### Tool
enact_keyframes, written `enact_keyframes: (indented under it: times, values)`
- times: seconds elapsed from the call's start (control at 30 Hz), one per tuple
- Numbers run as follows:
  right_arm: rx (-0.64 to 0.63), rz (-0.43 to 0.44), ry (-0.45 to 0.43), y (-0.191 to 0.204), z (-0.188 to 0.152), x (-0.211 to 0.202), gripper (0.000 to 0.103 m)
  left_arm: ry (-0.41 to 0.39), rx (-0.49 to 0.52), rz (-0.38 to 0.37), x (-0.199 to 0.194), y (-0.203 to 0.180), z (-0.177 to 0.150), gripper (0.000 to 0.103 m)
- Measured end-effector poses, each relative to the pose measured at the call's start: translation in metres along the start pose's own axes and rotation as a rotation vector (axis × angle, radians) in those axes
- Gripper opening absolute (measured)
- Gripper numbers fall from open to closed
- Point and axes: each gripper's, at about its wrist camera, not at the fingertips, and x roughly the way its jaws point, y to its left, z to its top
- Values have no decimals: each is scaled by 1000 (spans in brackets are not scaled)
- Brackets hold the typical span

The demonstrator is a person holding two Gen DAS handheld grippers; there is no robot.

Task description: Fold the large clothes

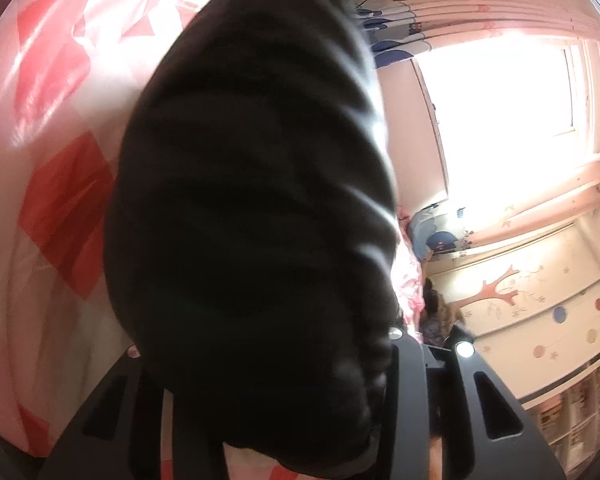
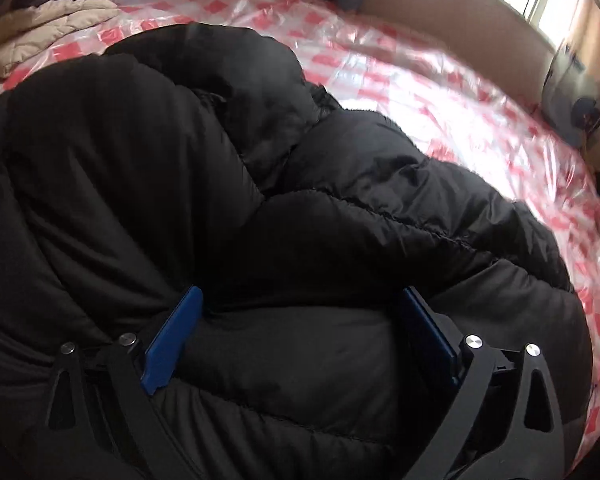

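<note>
A large black quilted puffer jacket (image 2: 228, 184) lies bunched on a bed with a red-and-white checked cover (image 2: 440, 92). My right gripper (image 2: 300, 300) is open, its blue fingers (image 2: 172, 340) pressed down into the jacket with a thick fold of it between them. In the left wrist view a ribbed part of the jacket (image 1: 252, 200) hangs in front of the camera, lifted off the bed. It runs down between the left gripper's fingers (image 1: 404, 376) and hides the fingertips. The left gripper (image 1: 284, 420) appears shut on the jacket.
A beige quilt (image 2: 48, 28) and other bedding lie at the bed's far left. A padded wall (image 2: 440, 20) and window (image 1: 500, 112) border the bed. A cupboard with tree decals (image 1: 540, 304) stands beyond.
</note>
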Motion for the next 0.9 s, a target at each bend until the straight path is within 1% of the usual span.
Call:
enact_keyframes:
  times: [0.03, 0.07, 0.1, 0.17, 0.2, 0.23, 0.27, 0.3, 0.33, 0.37, 0.4, 0.43, 0.47, 0.53, 0.57, 0.6, 0.67, 0.7, 0.73, 0.77, 0.8, 0.83, 0.87, 0.9]
  values:
    - [22, 15, 8, -3, 2, -6, 93, -7, -4, 2, -3, 2, 1, 39]
    - [35, 29, -19, -2, 1, -19, 93, -10, -20, -2, -6, 5, 2, 42]
    - [29, 29, -85, 1, -4, -39, 93, -12, -35, -2, -5, 7, 1, 43]
    - [8, 18, -145, 10, -13, -60, 93, -18, -73, -17, -7, 15, 2, 48]
    - [-19, 25, -122, 19, -21, -55, 93, -19, -80, -17, -7, 16, 3, 50]
    - [-53, 24, -77, 27, -27, -44, 94, -17, -81, -17, -6, 16, 3, 55]
    - [-75, 13, -60, 34, -34, -31, 94, -15, -83, -20, -3, 17, 3, 57]
    - [-75, 15, -64, 33, -35, -29, 94, -20, -84, -22, -5, 18, 3, 57]
    - [-46, 30, -49, 29, -33, -32, 94, -26, -81, -18, -5, 19, 3, 57]
    - [3, 51, -64, 23, -31, -42, 94, -29, -82, -16, -6, 20, 3, 57]
    - [28, 56, -120, 20, -32, -57, 94, -30, -84, -19, -7, 22, 3, 57]
    - [27, 36, -152, 16, -33, -67, 94, -28, -85, -23, -7, 22, 3, 57]
    - [15, 11, -151, 18, -37, -69, 94, -28, -89, -27, -7, 23, 3, 57]
    - [-5, 10, -73, 24, -47, -47, 95, -23, -91, -39, -8, 27, 4, 57]
    - [-7, 12, -81, 25, -52, -37, 96, -24, -83, -36, -7, 26, 3, 57]
    - [-14, 9, -86, 24, -53, -36, 96, -30, -60, -22, -7, 24, 2, 57]
    - [19, 31, -52, 17, -45, -42, 95, -41, -25, -8, -9, 19, 2, 49]
    - [36, 35, -75, 15, -46, -51, 95, -43, -20, -7, -10, 19, 2, 47]
    - [36, 13, -128, 14, -47, -63, 95, -43, -19, -12, -11, 21, 3, 44]
    - [27, -9, -146, 14, -48, -67, 95, -43, -20, -17, -11, 23, 3, 41]
    - [10, -21, -122, 15, -52, -61, 95, -44, -16, -19, -11, 23, 3, 40]
    - [13, -5, -90, 15, -57, -53, 96, -41, 2, -19, -12, 21, 4, 38]
    - [26, 11, -74, 15, -62, -40, 97, -44, 44, -12, -12, 13, 1, 35]
    - [19, 3, -78, 18, -64, -34, 97, -53, 117, 7, -11, 0, -6, 33]
